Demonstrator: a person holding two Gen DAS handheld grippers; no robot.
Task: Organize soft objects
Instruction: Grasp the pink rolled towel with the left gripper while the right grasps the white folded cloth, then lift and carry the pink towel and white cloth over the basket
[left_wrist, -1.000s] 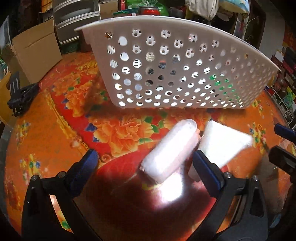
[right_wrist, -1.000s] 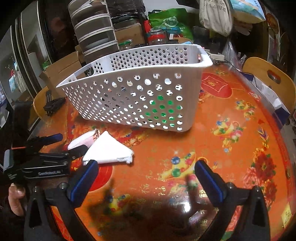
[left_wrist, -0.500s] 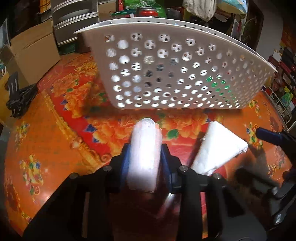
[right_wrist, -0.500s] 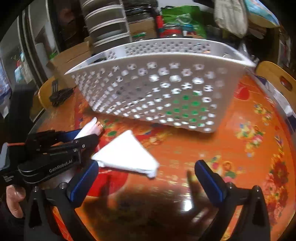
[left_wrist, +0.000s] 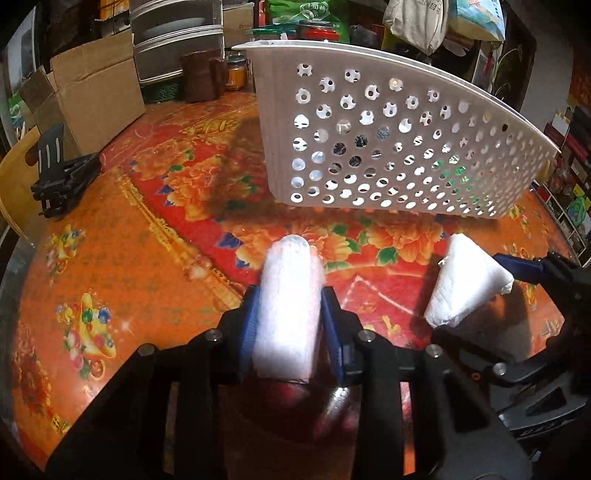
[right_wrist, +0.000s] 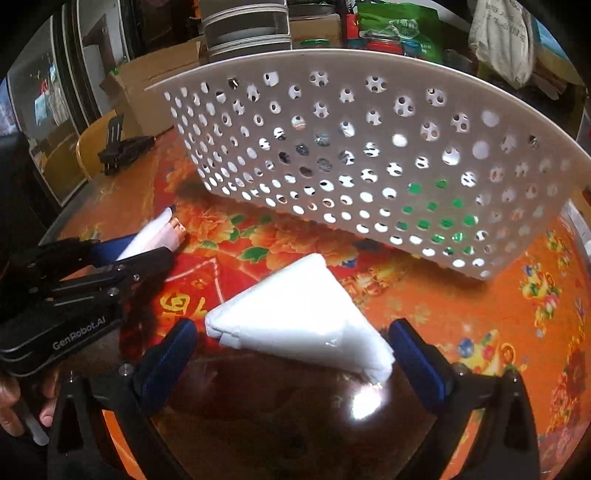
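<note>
Two white soft items lie before the basket (left_wrist: 399, 140). Your left gripper (left_wrist: 290, 321) clamps the roll (left_wrist: 290, 295); your right gripper (right_wrist: 291, 350) stands wide apart around the wedge (right_wrist: 299, 317) on the table (right_wrist: 480, 314), untouched.

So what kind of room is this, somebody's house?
Probably a home, in a crowded dining or storage corner. The table has a shiny flowered cover, wooden chairs stand around it, and cardboard boxes, stacked drawers and bags pile up behind.
</note>
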